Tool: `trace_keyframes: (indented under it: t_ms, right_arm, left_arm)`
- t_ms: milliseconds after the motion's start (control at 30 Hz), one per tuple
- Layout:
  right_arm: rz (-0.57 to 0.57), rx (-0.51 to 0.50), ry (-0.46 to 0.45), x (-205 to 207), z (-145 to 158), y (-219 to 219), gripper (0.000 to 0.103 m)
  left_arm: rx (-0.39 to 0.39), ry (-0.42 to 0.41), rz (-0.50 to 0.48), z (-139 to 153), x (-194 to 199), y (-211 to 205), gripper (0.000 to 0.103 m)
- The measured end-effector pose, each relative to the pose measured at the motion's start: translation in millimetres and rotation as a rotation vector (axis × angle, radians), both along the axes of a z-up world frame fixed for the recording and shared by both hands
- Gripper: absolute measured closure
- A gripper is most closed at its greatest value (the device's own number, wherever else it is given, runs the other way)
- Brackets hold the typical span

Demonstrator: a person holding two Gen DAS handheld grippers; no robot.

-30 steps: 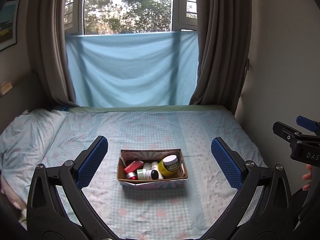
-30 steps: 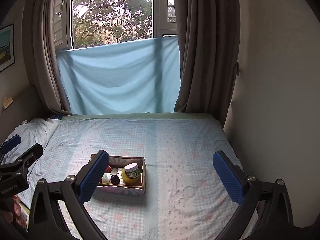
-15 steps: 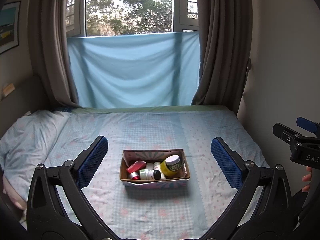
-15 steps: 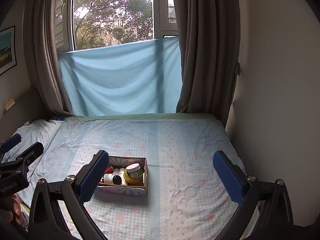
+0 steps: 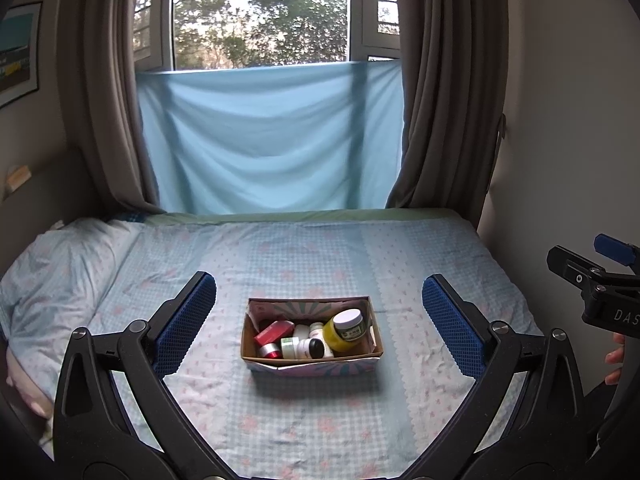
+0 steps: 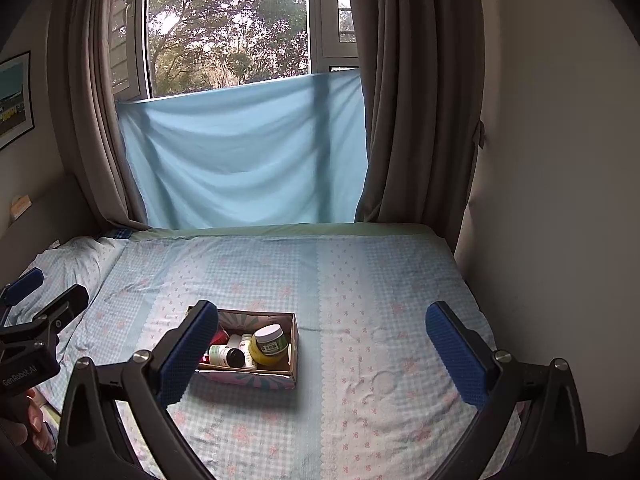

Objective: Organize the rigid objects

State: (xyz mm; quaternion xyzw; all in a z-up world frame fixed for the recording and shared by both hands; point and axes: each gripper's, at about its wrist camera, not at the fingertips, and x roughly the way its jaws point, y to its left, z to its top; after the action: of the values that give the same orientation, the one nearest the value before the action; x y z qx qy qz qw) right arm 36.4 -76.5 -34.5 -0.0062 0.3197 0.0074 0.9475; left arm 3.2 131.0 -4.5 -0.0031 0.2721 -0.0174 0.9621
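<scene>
A small cardboard box (image 5: 372,334) sits on the bed, also in the right wrist view (image 6: 294,344). It holds a yellow jar with a grey lid (image 5: 347,327) (image 6: 269,344), a red box (image 5: 274,330), a red-silver tin (image 5: 270,349) and several white bottles (image 5: 306,346) (image 6: 224,354). My left gripper (image 5: 319,312) is open and empty, held above the bed, centred on the box. My right gripper (image 6: 322,338) is open and empty, to the right of the box.
The bed (image 5: 320,256) has a blue checked sheet and a pillow (image 5: 60,264) at the left. A wall (image 6: 552,200) runs along the bed's right side. Curtains and a blue cloth (image 5: 268,140) hang at the window behind.
Both views have shifted slightly: the box sits a little further right and lower in each frame. Both grippers stay open. Nothing in the box has moved.
</scene>
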Motion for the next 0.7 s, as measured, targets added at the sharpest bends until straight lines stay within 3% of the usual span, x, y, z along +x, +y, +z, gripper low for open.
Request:
trace_keyframes:
  t_ms: [700]
  right_arm:
    - [0.002, -0.008, 0.003, 14.0, -1.6, 5.2, 0.000]
  left_arm:
    - [0.010, -0.015, 0.012, -3.3, 17.0, 7.5, 0.000]
